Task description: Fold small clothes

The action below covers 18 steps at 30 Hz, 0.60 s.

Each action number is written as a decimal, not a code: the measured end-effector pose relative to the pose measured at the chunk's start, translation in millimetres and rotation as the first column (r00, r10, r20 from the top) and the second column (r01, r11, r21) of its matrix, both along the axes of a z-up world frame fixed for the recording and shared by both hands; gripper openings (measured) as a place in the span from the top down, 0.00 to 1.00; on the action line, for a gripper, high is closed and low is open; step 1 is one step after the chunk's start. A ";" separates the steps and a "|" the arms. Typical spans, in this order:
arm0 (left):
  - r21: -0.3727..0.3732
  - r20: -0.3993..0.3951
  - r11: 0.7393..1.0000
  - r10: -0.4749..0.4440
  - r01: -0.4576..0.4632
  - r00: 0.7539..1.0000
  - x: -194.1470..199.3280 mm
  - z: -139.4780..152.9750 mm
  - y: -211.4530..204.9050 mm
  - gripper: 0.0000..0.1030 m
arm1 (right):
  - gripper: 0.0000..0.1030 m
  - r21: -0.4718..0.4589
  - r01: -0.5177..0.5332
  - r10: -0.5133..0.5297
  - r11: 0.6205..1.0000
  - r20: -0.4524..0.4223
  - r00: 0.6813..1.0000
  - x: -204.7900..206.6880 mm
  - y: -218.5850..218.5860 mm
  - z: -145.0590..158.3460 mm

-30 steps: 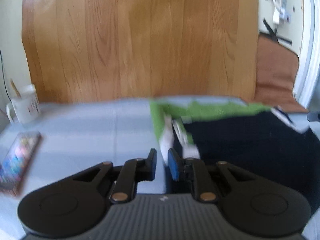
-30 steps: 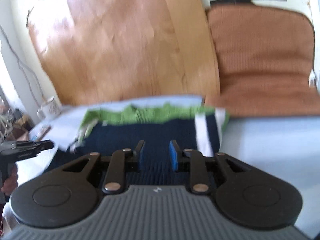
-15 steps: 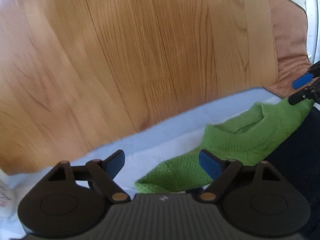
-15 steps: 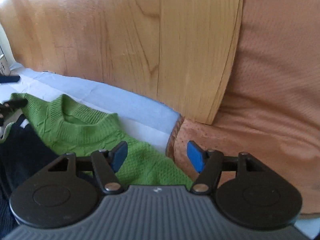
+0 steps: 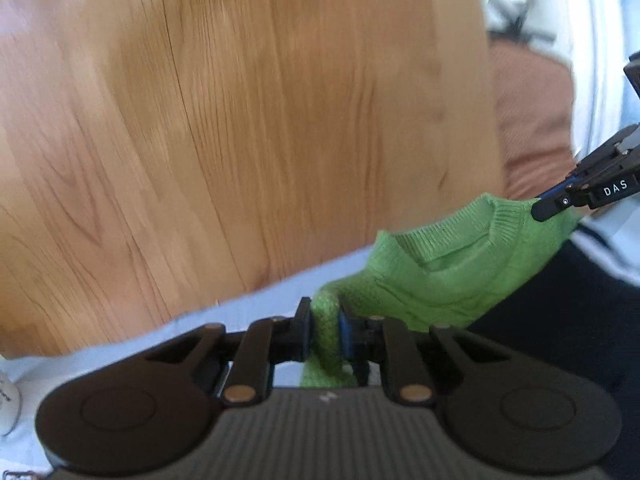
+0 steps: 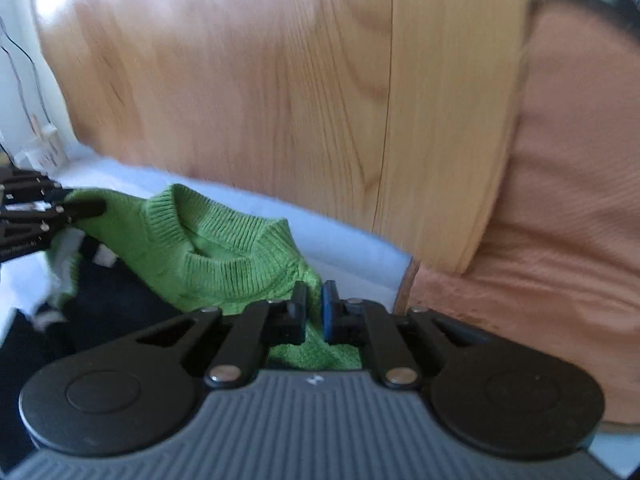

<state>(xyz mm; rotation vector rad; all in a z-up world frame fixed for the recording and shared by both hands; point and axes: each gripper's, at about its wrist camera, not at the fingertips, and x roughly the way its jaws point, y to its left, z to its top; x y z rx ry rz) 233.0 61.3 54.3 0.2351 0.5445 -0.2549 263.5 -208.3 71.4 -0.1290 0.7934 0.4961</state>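
Note:
A small knit sweater, green point(image 5: 452, 264) at the collar and shoulders and dark navy point(image 5: 560, 312) below, lies on a pale blue cloth point(image 5: 248, 312). My left gripper point(image 5: 324, 332) is shut on the green shoulder fabric at one side of the collar. My right gripper point(image 6: 314, 312) is shut on the green shoulder point(image 6: 224, 256) at the other side. Each gripper shows in the other's view: the right at the far right point(image 5: 560, 202), the left at the far left point(image 6: 80, 208). The collar stands lifted between them.
A wooden board point(image 5: 240, 120) rises right behind the cloth's far edge. A brown cushioned chair seat point(image 6: 560, 220) lies to the right. A white mug point(image 6: 44, 148) stands at the far left, and its rim shows in the left wrist view point(image 5: 6, 408).
Both grippers were open half a second ago over the green shoulders. Both have since closed on the fabric, and the collar has risen a little off the cloth.

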 end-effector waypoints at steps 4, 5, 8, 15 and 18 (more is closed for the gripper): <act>-0.058 0.094 0.998 -0.029 0.034 0.995 -65.6 22.1 8.0 0.88 | 0.91 0.029 -0.007 0.004 1.000 0.108 0.994 -74.7 -16.6 37.9; -0.069 0.115 0.997 -0.037 0.046 0.993 -88.5 24.6 10.9 0.88 | 0.91 0.037 -0.009 0.004 0.999 0.131 0.991 -98.6 -21.0 43.2; -0.084 0.151 0.993 -0.071 0.084 0.986 -145.0 25.9 14.1 0.87 | 0.91 0.072 -0.012 -0.001 0.997 0.173 0.985 -169.8 -36.7 48.3; -0.055 0.092 0.987 -0.146 0.151 0.985 -246.8 -16.3 2.6 0.86 | 0.95 0.110 0.039 -0.053 0.993 0.132 0.990 -284.4 -49.0 -6.6; -0.015 0.018 0.993 -0.113 0.113 0.993 -255.1 -45.2 -3.6 0.85 | 0.97 0.099 0.100 -0.107 0.990 0.062 0.992 -295.2 -44.3 -41.7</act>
